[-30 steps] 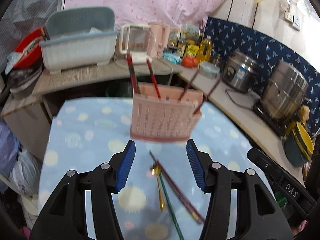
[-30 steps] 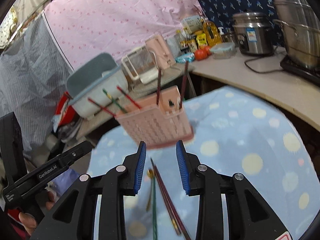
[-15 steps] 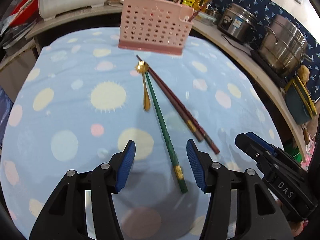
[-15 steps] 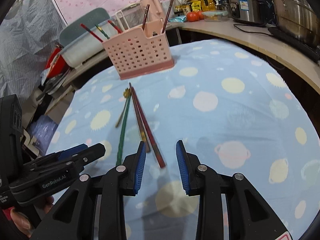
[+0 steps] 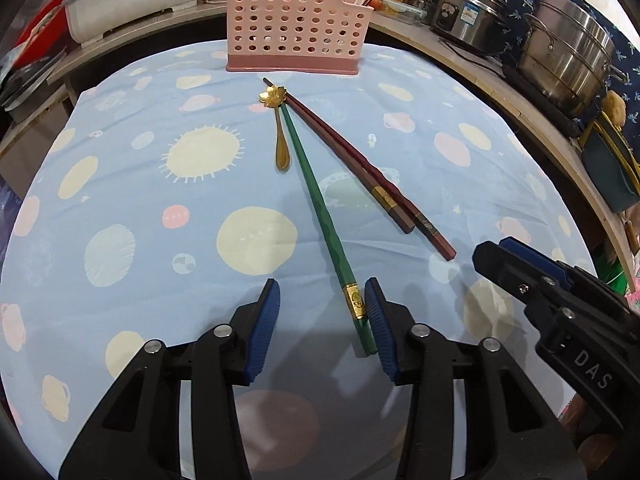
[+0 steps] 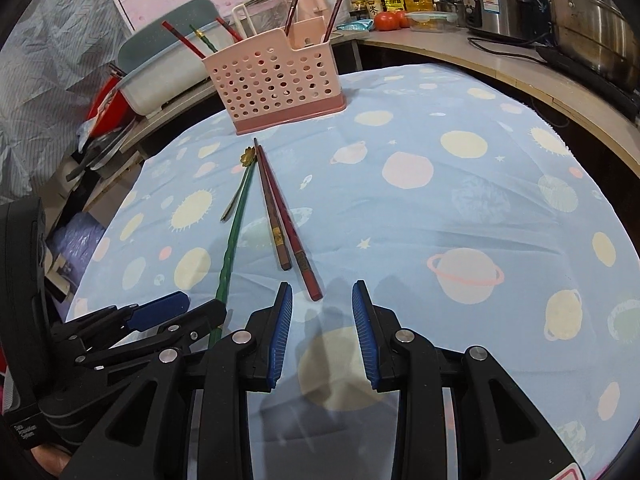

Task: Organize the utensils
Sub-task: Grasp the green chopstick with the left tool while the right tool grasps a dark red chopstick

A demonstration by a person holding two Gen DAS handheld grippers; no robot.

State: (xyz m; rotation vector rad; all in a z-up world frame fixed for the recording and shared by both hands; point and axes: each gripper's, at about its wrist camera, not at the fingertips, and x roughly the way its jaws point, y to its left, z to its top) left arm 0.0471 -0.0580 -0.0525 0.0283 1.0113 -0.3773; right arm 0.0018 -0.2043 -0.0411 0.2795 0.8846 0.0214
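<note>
A pink perforated utensil basket [image 5: 294,28] [image 6: 276,80] stands at the far side of the table and holds several chopsticks. In front of it lie a gold flower-headed spoon [image 5: 280,128] [image 6: 240,176], a green chopstick [image 5: 320,208] [image 6: 234,236] and two dark red chopsticks [image 5: 360,168] [image 6: 280,216]. My left gripper [image 5: 322,320] is open, low over the cloth; the green chopstick's near end lies between its fingers, close to the right pad. My right gripper [image 6: 322,328] is open and empty, just short of the red chopsticks' near ends.
The table wears a blue cloth [image 5: 160,200] with planet prints. A counter behind it holds steel pots [image 5: 568,52], a rice cooker [image 5: 468,20], bottles and a white-and-grey tub [image 6: 168,68]. Bags and clutter sit past the table's left edge.
Both grippers have tipped down and come low over the table's near side. The left gripper has closed in on the green chopstick's near end. Utensils have not moved.
</note>
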